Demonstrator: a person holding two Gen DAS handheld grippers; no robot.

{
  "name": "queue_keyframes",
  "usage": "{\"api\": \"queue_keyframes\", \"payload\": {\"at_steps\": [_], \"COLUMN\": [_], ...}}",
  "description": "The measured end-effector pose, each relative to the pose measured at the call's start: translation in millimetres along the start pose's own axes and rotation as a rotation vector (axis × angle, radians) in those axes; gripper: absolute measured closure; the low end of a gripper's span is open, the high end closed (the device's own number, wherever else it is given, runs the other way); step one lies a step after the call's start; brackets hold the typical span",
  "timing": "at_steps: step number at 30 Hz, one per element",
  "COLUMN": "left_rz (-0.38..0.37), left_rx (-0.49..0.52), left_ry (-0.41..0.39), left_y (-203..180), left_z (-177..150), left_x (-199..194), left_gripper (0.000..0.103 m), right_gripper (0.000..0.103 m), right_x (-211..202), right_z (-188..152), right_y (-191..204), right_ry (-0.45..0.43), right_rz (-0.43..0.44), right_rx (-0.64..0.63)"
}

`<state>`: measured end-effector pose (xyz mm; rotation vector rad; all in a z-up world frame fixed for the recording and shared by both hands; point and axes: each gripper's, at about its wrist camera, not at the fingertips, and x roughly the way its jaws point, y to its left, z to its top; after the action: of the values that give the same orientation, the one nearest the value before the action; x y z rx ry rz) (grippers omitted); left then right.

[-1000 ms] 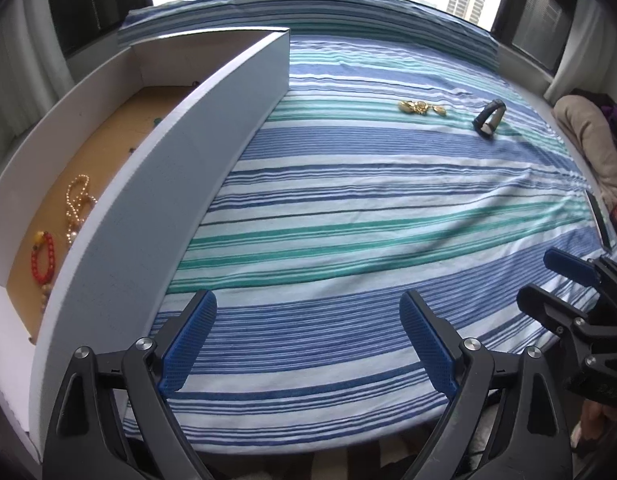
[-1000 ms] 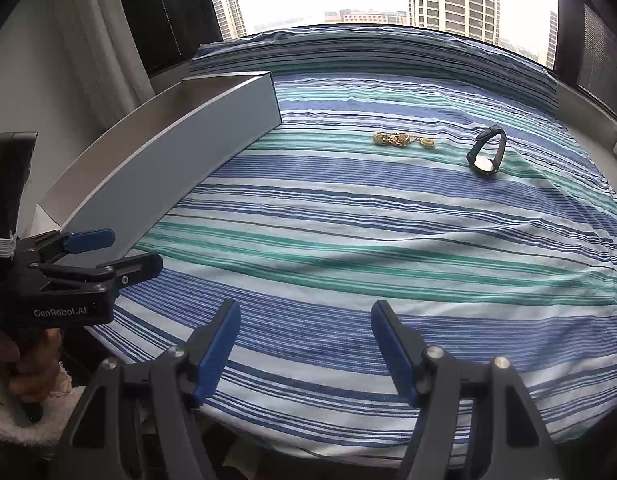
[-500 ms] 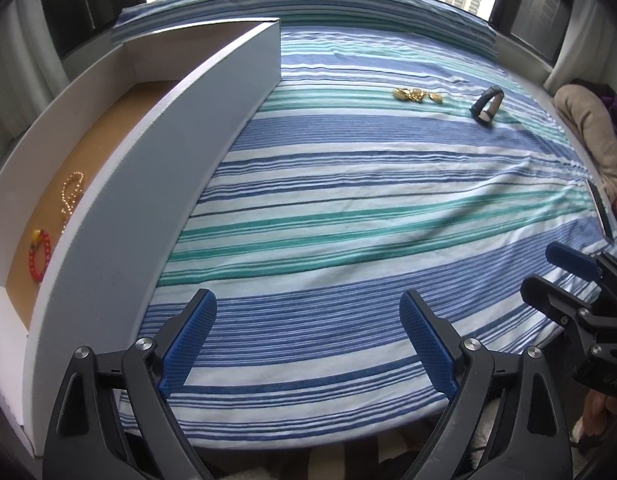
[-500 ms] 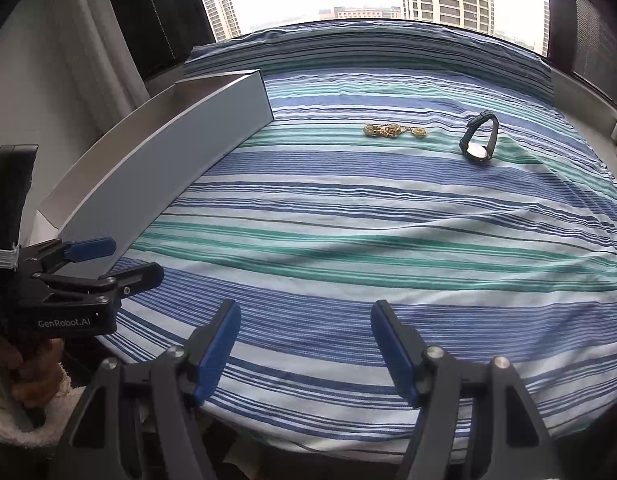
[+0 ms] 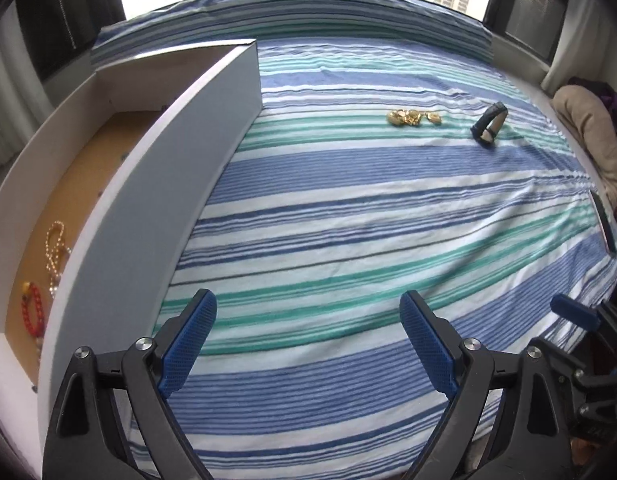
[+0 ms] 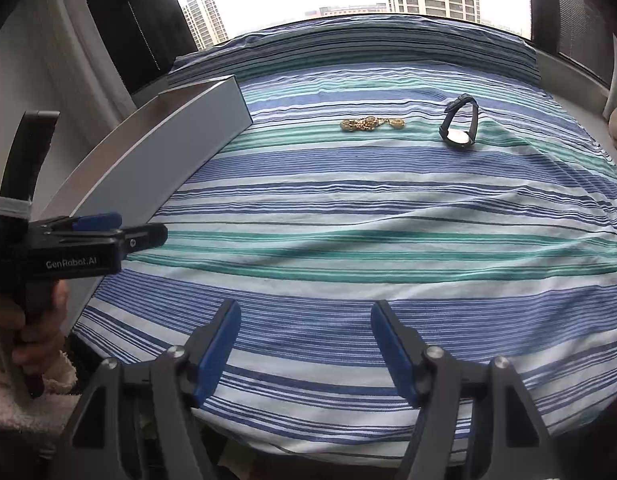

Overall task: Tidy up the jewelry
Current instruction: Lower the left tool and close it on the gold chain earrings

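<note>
A gold chain piece (image 5: pixel 413 117) (image 6: pixel 371 123) and a dark wristwatch (image 5: pixel 489 123) (image 6: pixel 461 127) lie on the far part of the striped bed cover. A white box (image 5: pixel 156 168) (image 6: pixel 156 152) with a brown floor stands at the left. It holds a pale bead string (image 5: pixel 55 248) and a red bead bracelet (image 5: pixel 32 310). My left gripper (image 5: pixel 308 324) is open and empty over the near edge of the bed, beside the box wall. My right gripper (image 6: pixel 304 332) is open and empty at the near edge, far from the jewelry.
The striped cover (image 5: pixel 348 220) spans the bed up to a window. A beige cloth (image 5: pixel 592 128) lies at the right edge. A dark flat object (image 5: pixel 604 224) lies near the right edge. The left gripper's body (image 6: pixel 80 246) shows in the right wrist view.
Both grippers have risen and pulled back a little, so the bed and box look farther. The jewelry has not moved. Both stay open.
</note>
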<state>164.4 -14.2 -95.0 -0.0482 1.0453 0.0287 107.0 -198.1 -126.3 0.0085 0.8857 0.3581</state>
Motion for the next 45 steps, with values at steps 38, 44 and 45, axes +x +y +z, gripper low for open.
{"api": "queue_keyframes", "payload": {"at_steps": [38, 44, 45], "left_rz": [-0.235, -0.289, -0.295], "left_rx": [0.345, 0.239, 0.227], "left_ry": [0.019, 0.004, -0.001], "left_y": [-117, -92, -87], "left_z": [170, 148, 143], "left_x": [175, 140, 130], "left_gripper": [0.076, 0.077, 0.077], "right_gripper": [0.034, 0.034, 0.034], "right_x": [1, -1, -1], "right_z": [-14, -14, -14], "right_y": [-90, -90, -89], "right_ry": [-0.024, -0.038, -0.040], "right_rz": [0.004, -0.002, -0.003], "right_rx": [0.190, 0.191, 0.190]}}
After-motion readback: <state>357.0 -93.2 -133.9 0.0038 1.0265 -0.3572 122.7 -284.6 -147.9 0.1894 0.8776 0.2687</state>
